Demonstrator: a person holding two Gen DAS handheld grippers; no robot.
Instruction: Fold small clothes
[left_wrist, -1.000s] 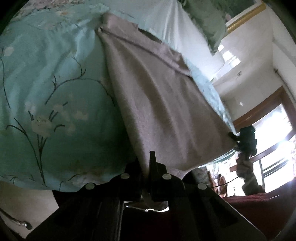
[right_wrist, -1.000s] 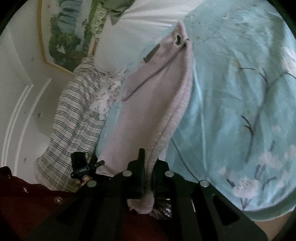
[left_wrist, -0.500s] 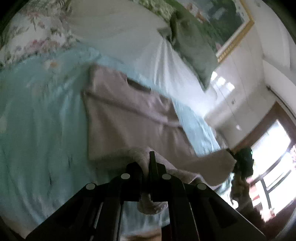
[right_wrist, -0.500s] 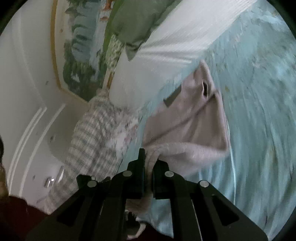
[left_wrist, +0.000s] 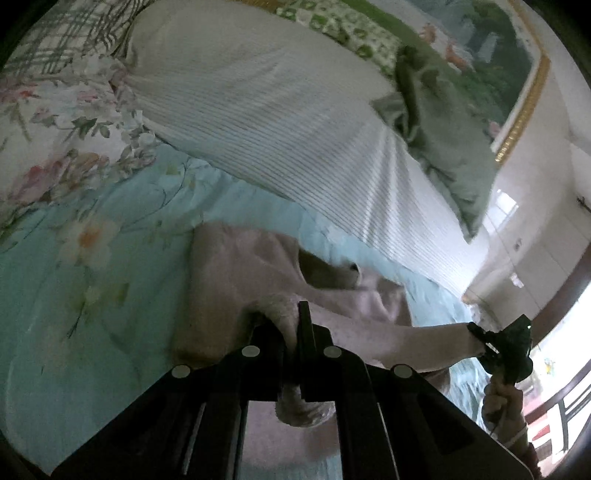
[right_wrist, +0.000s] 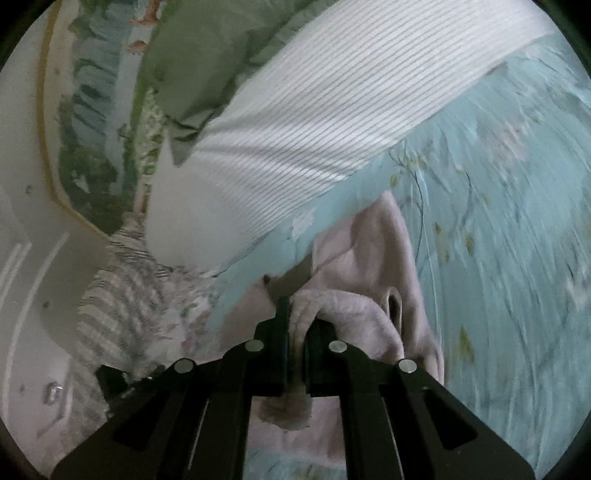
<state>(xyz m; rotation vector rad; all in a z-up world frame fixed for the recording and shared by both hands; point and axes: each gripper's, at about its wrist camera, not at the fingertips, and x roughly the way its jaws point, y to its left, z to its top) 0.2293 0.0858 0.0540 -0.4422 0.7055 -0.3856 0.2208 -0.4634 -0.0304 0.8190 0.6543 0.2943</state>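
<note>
- Over the bedspread (left_wrist: 92, 295) — my left gripper (left_wrist: 293, 332) and right gripper (right_wrist: 295, 325) each pinch the pink garment (left_wrist: 229, 280).
- Gripped hem spans between them; the garment's body lies ahead.

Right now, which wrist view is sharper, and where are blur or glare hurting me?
Left wrist view: sharper; the pink garment is readable, though the window at the right edge is blown out and the left gripper is in dark shadow. Right wrist view: heavy motion streaks across the teal bedspread; only the right gripper and the cloth pinched in it are crisp.
</note>
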